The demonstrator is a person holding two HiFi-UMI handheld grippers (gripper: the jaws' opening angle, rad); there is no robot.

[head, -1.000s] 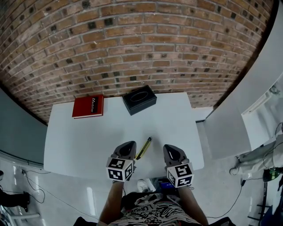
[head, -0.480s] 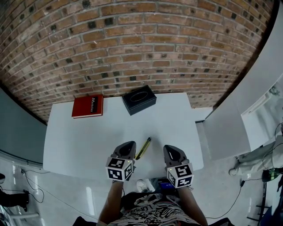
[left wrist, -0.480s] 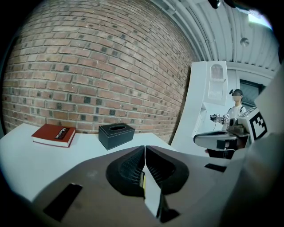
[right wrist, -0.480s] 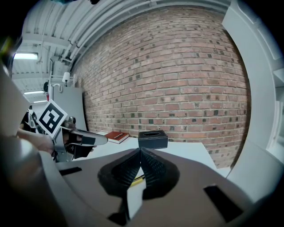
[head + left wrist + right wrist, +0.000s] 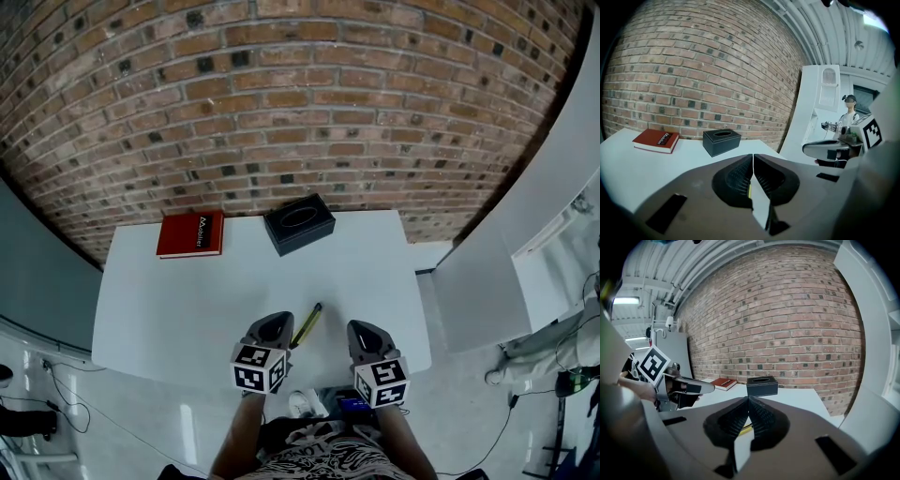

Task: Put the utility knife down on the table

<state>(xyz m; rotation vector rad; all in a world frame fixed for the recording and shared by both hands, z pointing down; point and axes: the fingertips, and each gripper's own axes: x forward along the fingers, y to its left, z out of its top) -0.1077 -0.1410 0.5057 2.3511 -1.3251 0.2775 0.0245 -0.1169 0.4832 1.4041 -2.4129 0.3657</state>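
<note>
Setting: brick wall [image 5: 281, 112] behind a white table [image 5: 187, 300]. At the table's far edge sit a red book [image 5: 192, 233] and, to its right, a black tissue box [image 5: 298, 223], well apart from the work area.

Grippers: the left gripper [image 5: 272, 323] and right gripper [image 5: 361, 328] hang over the near edge of the table, side by side. In each gripper's own view the jaws meet at the tips with nothing clamped between them. Only a yellow sliver of the knife shows through the gap lower down.

Task item: the utility knife [image 5: 307, 324] lies flat on the table between the two grippers, angled with its far end pointing toward the tissue box. It sits just beside the left gripper's tip. Whether it touches the tip cannot be told from the head view.

Judgement: the knife looks already set down and released.

Handling estimate:
- Slim, rigid body, probably light.
- The smooth casing could slide on the bare tabletop if nudged.
- Any re-grasp is best made across the narrow width at mid-body, away from the blade end.
- Which end carries the blade is too small to make out.
</note>
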